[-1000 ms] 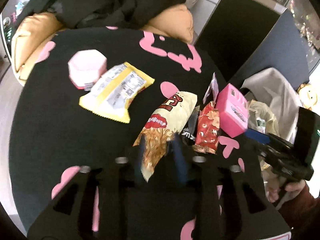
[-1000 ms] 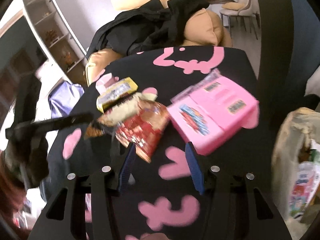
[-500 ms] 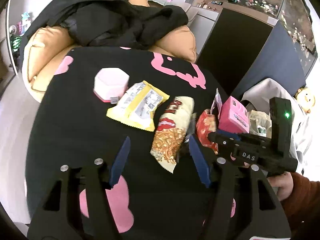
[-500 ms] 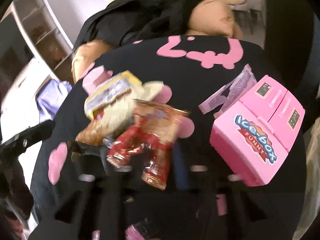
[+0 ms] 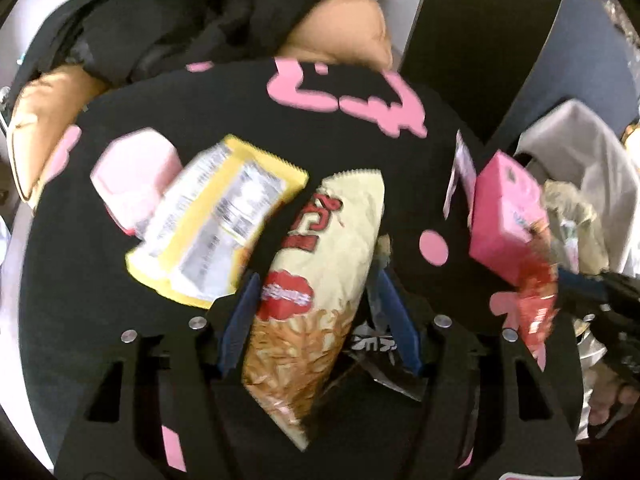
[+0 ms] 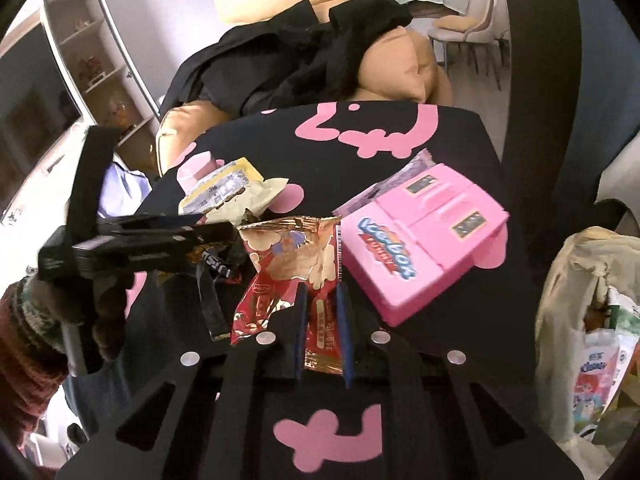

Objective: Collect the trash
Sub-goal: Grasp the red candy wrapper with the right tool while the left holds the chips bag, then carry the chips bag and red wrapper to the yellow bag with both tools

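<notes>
A cream noodle-snack bag (image 5: 336,216) lies on the black table between the fingers of my left gripper (image 5: 316,284). Its jaws are closing, and a gap still shows beside the right pad. A black wrapper (image 5: 376,348) sits under that side. My right gripper (image 6: 321,288) is closing, and its pads pinch the lower end of a red snack packet (image 6: 292,256). In the left wrist view that red packet (image 5: 536,296) hangs blurred beside the pink box. A yellow packet (image 5: 224,224) lies to the left of the cream bag.
A pink Ice-box toy (image 6: 420,240) stands right of the red packet, with a purple wrapper (image 6: 392,184) behind it. A pink hexagonal box (image 5: 132,176) sits at the table's left. An open trash bag (image 6: 580,280) stands off the right edge. A tan sofa (image 6: 408,68) carries black clothes.
My left gripper backed off, opened wide, then came forward and down astride the cream bag. My right gripper dropped onto the red packet and closed on its lower end.
</notes>
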`<state>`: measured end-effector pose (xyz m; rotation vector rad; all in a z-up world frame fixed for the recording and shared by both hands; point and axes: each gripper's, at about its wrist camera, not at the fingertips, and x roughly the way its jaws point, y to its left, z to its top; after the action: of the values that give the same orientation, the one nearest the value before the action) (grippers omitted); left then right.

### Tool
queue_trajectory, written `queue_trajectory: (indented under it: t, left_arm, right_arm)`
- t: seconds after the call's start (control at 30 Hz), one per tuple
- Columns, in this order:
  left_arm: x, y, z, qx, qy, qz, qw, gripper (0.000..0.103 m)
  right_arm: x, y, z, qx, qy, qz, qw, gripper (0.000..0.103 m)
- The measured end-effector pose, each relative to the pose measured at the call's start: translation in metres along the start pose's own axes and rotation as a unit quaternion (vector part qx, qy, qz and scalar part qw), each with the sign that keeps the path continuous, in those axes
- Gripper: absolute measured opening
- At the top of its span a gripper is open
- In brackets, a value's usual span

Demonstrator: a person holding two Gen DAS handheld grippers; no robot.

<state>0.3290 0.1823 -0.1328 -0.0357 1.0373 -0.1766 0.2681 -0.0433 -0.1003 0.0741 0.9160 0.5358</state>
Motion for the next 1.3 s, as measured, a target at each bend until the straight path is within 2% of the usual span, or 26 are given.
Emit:
queue_trajectory:
  t: [0.03,0.07,0.1,0.17,0.33,0.43,0.57,0.83,1.0,1.17,1.3]
  left_arm:
    - [0.003,0.000,-0.001,-0.003,0.005,0.005,1.0000,0.052]
    - [0.003,-0.001,-0.001,-0.002,-0.003,0.014,0.9999,0.042]
    - [0.003,-0.002,-0.002,0.000,0.001,0.023,0.9997,0.039]
    - [-0.003,-0.003,-0.004,-0.008,-0.002,0.030,0.9995,0.035]
    - [-0.041,0.000,-0.012,-0.058,-0.048,0.021,0.9969,0.035]
    - [-0.066,0.005,-0.017,-0.106,-0.085,0.009,0.9907,0.035]
    - [-0.094,0.001,-0.030,-0.141,-0.126,-0.011,0.9819,0.036]
    - [-0.126,-0.032,-0.053,-0.133,-0.151,-0.033,0.9789,0.036]
    - [-0.144,-0.044,-0.053,-0.136,-0.170,-0.035,0.9754,0.037]
    - [-0.151,-0.060,-0.050,-0.134,-0.170,-0.042,0.9755,0.037]
    - [-0.162,-0.084,-0.046,-0.114,-0.187,-0.057,0.9740,0.037]
  right_arm:
    - [-0.001,-0.002,0.000,-0.001,0.000,0.001,1.000,0.015]
    - [-0.002,-0.004,-0.001,-0.002,0.000,0.004,1.000,0.015]
    - [-0.003,-0.006,-0.001,-0.003,0.002,0.005,1.000,0.015]
    - [-0.002,-0.007,-0.003,-0.009,0.008,0.007,1.000,0.015]
    - [-0.010,-0.001,-0.007,-0.028,0.002,0.014,1.000,0.015]
    - [-0.020,0.004,-0.011,-0.044,-0.009,0.016,0.999,0.015]
    - [-0.035,0.007,-0.018,-0.064,-0.020,0.012,0.998,0.015]
    - [-0.069,-0.006,-0.026,-0.063,-0.048,-0.009,0.997,0.015]
    - [-0.095,-0.009,-0.024,-0.071,-0.074,-0.018,0.995,0.015]
    - [-0.118,-0.015,-0.020,-0.074,-0.103,-0.024,0.992,0.015]
    - [-0.140,-0.024,-0.020,-0.072,-0.128,-0.035,0.989,0.015]
